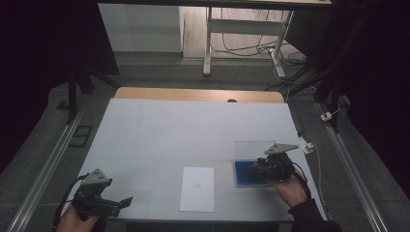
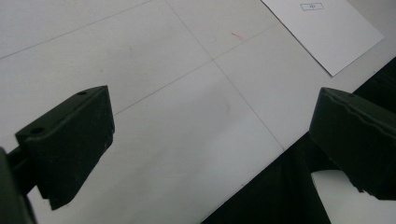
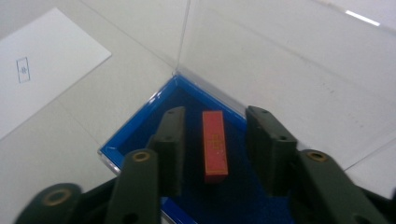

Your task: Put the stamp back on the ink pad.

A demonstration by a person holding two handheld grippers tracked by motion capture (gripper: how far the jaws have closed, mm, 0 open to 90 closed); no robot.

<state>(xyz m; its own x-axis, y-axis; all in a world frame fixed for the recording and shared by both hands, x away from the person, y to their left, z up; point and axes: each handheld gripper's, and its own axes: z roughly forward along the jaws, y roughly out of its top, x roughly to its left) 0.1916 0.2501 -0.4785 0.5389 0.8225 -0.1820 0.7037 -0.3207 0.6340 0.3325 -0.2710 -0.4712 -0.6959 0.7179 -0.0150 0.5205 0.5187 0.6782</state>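
overhead, your right gripper (image 1: pixel 265 166) hovers over the blue tray (image 1: pixel 243 175), right of the paper sheet (image 1: pixel 197 189). your left gripper (image 2: pixel 212 140) gapes wide, empty, near that sheet. right gripper's jaws straddle the red block (image 3: pixel 215 145) in the tray, apart, not touching.
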